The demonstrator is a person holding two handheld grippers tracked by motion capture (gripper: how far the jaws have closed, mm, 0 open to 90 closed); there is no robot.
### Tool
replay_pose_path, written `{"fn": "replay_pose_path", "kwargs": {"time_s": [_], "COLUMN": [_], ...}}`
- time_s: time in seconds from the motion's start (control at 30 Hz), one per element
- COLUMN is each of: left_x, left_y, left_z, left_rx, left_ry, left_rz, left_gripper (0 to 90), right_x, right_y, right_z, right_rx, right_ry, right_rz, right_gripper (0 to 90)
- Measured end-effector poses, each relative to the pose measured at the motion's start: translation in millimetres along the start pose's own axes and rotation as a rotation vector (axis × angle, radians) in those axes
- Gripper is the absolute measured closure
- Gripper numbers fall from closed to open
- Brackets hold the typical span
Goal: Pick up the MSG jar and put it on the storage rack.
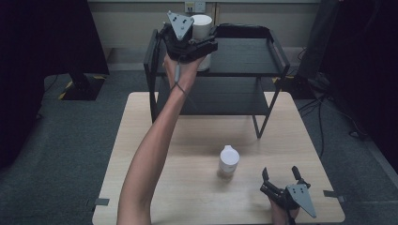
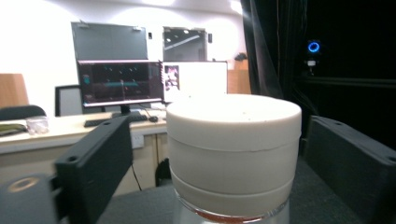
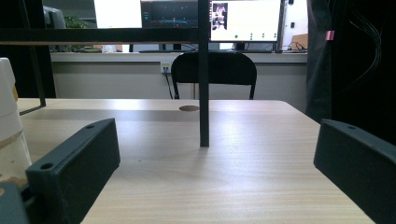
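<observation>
Straddling the white-lidded jar (image 2: 233, 154), left gripper (image 1: 199, 44) has its jaws spread, a gap showing on each side of the lid, pads off it. Jar stands on the top shelf of the black rack (image 1: 244, 56), at its left end. Right gripper (image 1: 281, 176) rests low on the wooden table (image 1: 197, 154), jaws wide apart with nothing between. Second small white-capped jar (image 1: 229, 161) stands just left of it, mid-table.

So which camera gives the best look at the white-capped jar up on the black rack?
The left gripper view: the jar sits close up between that tool's open jaws, its white cap and glass rim plain. In the high view it is small and partly behind the left tool on the rack.
</observation>
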State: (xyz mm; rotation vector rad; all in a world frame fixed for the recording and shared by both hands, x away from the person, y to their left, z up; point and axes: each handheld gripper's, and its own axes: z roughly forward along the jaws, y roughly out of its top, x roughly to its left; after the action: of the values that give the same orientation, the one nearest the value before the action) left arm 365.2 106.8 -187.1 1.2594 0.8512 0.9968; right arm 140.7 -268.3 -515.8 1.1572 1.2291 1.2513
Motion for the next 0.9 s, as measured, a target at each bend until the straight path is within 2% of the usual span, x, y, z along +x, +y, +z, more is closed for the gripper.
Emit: {"fn": "replay_pose_path", "kwargs": {"time_s": [0.07, 0.1, 0.17, 0.33, 0.47, 0.53, 0.63, 0.73, 0.9], "left_x": [-2.9, -0.9, -0.1, 1.4, 4.4, 4.6, 1.2, 1.3, -1.4], "left_y": [0.0, 0.2, -0.1, -3.3, -5.1, -9.1, -13.3, -15.8, -18.1], "left_z": [-1.8, -4.5, -6.7, -18.3, -26.7, -36.2, -43.3, -50.9, -61.1], "left_rx": [-0.002, 0.0, 0.001, 0.002, 0.003, 0.009, 0.012, 0.013, 0.002], "left_ry": [0.02, 0.011, 0.007, 0.006, 0.005, -0.006, -0.009, -0.023, -0.015], "left_rz": [-0.015, -0.037, -0.049, -0.054, -0.068, -0.087, -0.067, -0.077, -0.072], "left_gripper": [0.0, 0.0, 0.0, 0.0, 0.0, 0.0, 0.0, 0.0, 0.0], "right_x": [-0.1, 0.0, 0.5, 0.4, 0.5, 0.8, 1.0, 0.9, 0.9], "right_y": [0.0, 0.0, -0.1, 0.0, 0.0, 0.1, 0.1, 0.1, 0.3], "right_z": [0.0, 0.0, -0.1, -0.1, 0.0, 0.0, 0.1, 0.0, -0.1], "right_rx": [0.0, 0.0, -0.001, 0.0, 0.0, 0.0, 0.001, 0.001, 0.002], "right_ry": [0.001, 0.0, -0.002, -0.002, -0.002, -0.004, -0.006, -0.005, -0.005], "right_rz": [0.0, 0.0, -0.002, -0.002, -0.002, -0.001, -0.004, -0.004, -0.004], "right_gripper": [0.0, 0.0, 0.0, 0.0, 0.0, 0.0, 0.0, 0.0, 0.0]}}
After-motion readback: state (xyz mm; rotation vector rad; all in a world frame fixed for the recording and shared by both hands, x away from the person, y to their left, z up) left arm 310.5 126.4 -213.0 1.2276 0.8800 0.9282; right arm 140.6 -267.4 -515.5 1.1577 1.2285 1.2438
